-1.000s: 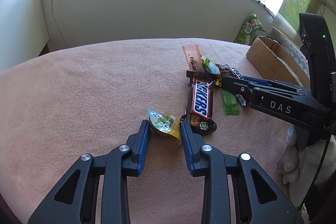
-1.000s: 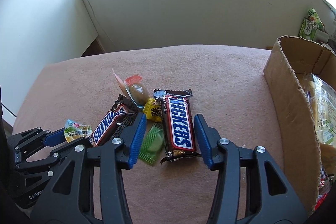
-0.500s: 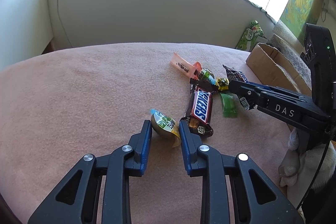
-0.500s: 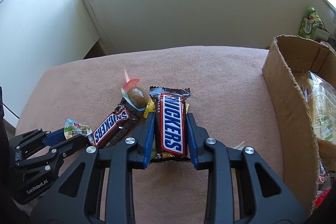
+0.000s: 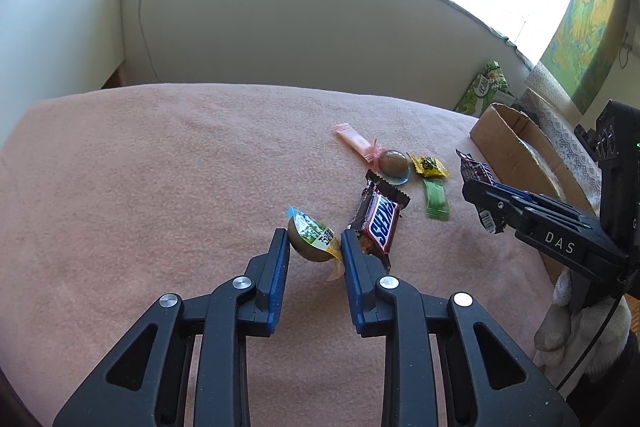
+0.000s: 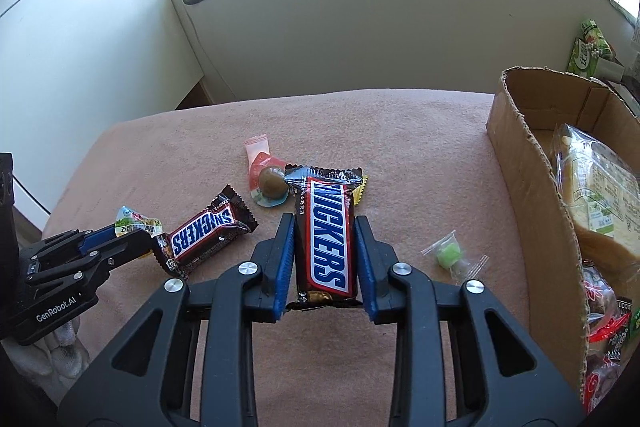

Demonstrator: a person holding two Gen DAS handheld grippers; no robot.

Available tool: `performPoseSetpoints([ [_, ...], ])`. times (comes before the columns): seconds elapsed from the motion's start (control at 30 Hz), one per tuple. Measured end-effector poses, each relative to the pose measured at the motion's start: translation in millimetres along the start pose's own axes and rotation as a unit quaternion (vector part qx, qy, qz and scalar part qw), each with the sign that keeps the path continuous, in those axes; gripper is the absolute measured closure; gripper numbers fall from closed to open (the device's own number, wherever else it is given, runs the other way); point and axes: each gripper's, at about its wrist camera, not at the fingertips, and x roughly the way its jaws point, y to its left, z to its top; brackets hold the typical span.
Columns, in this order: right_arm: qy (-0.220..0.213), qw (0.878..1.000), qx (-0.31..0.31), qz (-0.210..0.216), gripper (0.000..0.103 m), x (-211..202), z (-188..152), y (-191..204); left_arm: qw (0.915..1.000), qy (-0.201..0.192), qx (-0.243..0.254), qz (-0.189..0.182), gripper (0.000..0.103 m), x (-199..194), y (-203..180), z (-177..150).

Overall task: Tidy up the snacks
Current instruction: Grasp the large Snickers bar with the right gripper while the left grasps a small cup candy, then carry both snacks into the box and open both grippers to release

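My left gripper (image 5: 314, 241) is shut on a small brown jelly cup (image 5: 312, 241) with a green and yellow lid, held just above the pink blanket (image 5: 160, 187). My right gripper (image 6: 325, 227) is shut on a large Snickers bar (image 6: 328, 255), lengthwise between its blue pads. In the left wrist view that bar (image 5: 474, 167) sticks out of the right gripper (image 5: 486, 205). A smaller Snickers bar (image 5: 380, 223) (image 6: 204, 235) lies on the blanket between the two grippers. The cardboard box (image 6: 520, 163) (image 5: 508, 147) stands open to the right.
Loose on the blanket are a pink sachet (image 5: 354, 143), a second jelly cup (image 5: 394, 163), a yellow candy (image 5: 430, 165), a green wrapper (image 5: 436, 199) and a clear-wrapped green candy (image 6: 450, 255). Bread packs (image 6: 592, 195) fill the box. A wall rises behind the blanket.
The right gripper's jaws closed on the large Snickers bar and raised it off the pile. The left gripper tightened on the jelly cup and drew it away from the small Snickers bar.
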Motion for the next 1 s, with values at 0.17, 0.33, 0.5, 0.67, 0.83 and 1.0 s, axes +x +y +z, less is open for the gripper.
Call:
performPoseSetpoints([
  [0.17, 0.008, 1.0, -0.011, -0.001, 0.073, 0, -7, 7, 0.9994, 0.014, -0.031, -0.008, 0.078, 0, 14, -4],
  [0.33, 0.015, 1.0, -0.026, -0.003, 0.073, 4, -10, 15, 0.9973, 0.014, -0.071, -0.008, 0.077, -3, 32, -11],
  [0.5, 0.013, 0.999, -0.031, -0.007, 0.073, 0, -13, 15, 0.9975, 0.008, -0.071, -0.003, 0.077, -12, 40, -14],
  [0.67, 0.003, 0.999, -0.032, -0.007, 0.073, -10, -12, 15, 0.9985, -0.017, -0.051, 0.007, 0.077, -26, 26, -7],
  [0.83, -0.014, 0.999, -0.03, -0.004, 0.073, -30, -13, 12, 0.9987, -0.047, -0.018, 0.01, 0.077, -44, 4, 0],
  [1.0, -0.035, 0.999, -0.031, -0.005, 0.073, -54, -11, 6, 0.9974, -0.07, 0.019, 0.002, 0.077, -53, -28, 8],
])
